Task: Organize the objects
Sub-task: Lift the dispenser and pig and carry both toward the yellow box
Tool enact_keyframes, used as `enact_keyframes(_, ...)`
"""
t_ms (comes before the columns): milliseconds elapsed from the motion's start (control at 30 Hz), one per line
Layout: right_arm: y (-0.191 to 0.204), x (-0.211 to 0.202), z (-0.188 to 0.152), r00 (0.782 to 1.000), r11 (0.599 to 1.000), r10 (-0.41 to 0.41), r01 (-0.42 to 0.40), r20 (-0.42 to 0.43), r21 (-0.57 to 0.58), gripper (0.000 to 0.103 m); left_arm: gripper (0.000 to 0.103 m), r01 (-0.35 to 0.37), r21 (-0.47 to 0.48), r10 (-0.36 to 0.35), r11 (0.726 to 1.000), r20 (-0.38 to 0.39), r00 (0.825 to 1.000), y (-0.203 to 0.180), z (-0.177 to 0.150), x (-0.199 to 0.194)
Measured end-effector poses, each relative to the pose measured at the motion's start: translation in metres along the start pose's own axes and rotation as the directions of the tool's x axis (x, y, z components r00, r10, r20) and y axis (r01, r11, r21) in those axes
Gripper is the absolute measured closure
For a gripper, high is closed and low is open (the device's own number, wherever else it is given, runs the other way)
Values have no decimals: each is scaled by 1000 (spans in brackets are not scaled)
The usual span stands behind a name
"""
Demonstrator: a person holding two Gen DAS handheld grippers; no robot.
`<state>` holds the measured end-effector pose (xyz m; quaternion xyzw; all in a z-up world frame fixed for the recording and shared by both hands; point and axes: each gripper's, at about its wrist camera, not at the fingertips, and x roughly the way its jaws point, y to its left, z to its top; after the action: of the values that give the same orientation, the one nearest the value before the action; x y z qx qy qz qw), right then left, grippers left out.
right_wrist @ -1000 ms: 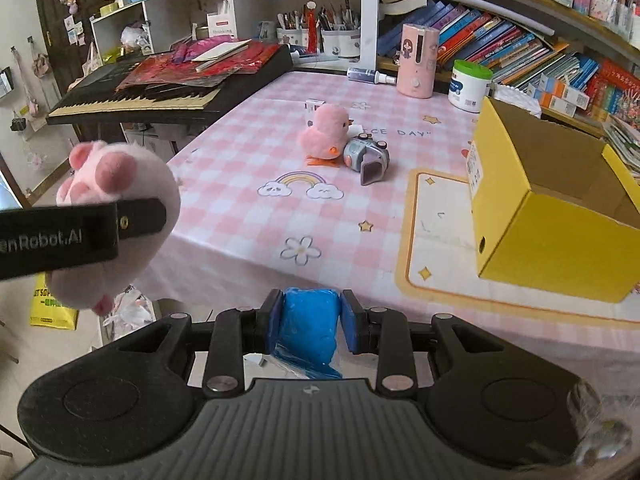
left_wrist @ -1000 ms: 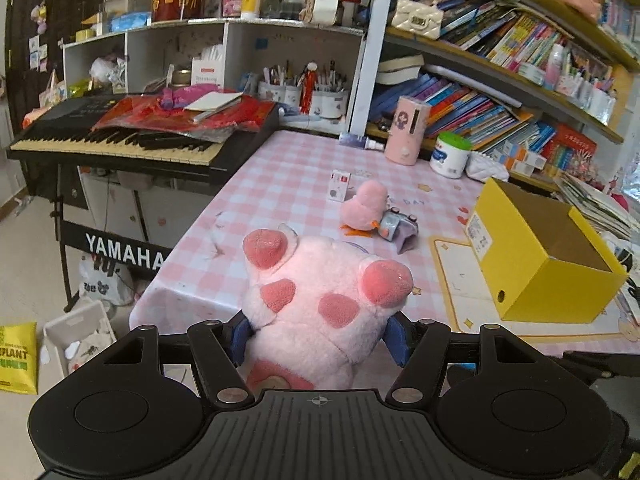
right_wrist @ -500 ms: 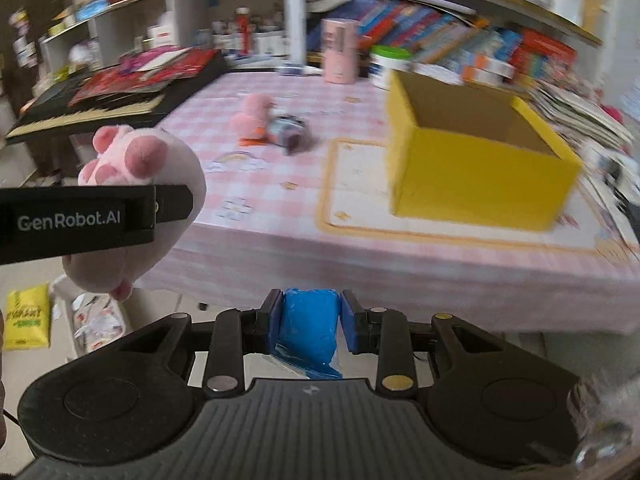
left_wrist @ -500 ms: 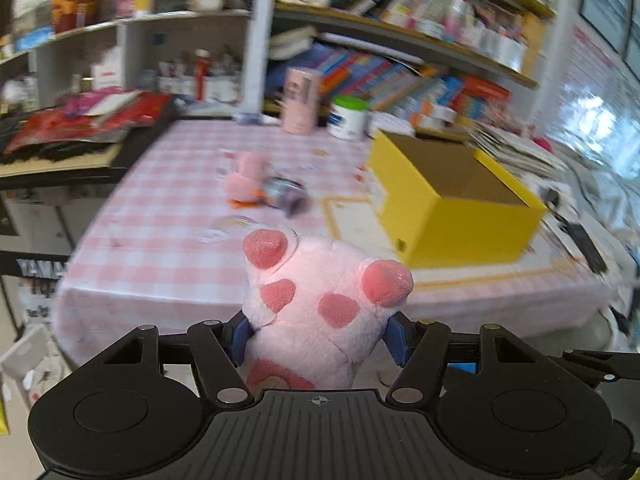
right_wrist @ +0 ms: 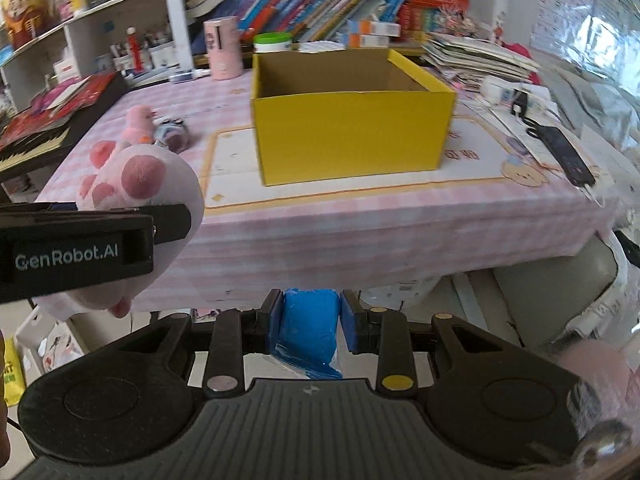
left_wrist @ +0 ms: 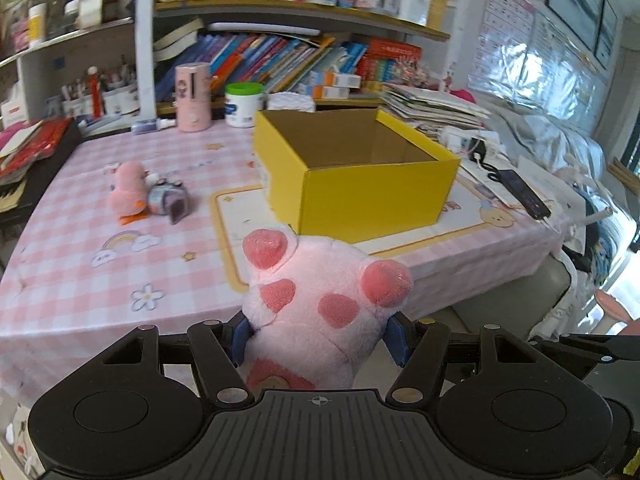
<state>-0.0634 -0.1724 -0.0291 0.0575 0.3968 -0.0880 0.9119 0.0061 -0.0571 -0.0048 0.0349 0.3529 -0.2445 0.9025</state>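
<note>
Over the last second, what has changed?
Both views swung from the keyboard side toward the open yellow cardboard box, now centred ahead. The left tongs still clamp the pink plush paw; the right tongs still clamp the blue packet. Nothing on the table moved.

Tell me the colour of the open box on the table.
Yellow, brown inside: the box. Left wrist view shows it best.

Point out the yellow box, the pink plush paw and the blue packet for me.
yellow box (right_wrist: 352, 132), right wrist view, on its front wall.
pink plush paw (left_wrist: 320, 304), left wrist view, on its padded face, between the left gripper's pads.
blue packet (right_wrist: 310, 326), right wrist view, mid-body.
</note>
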Motion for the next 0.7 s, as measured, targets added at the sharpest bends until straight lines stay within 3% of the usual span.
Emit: enact_keyframes(700, -66, 36, 44, 1000, 1000, 4, -4, -8, 29, 74, 39, -3, 43, 2, 999, 22, 1000, -48, 44, 48)
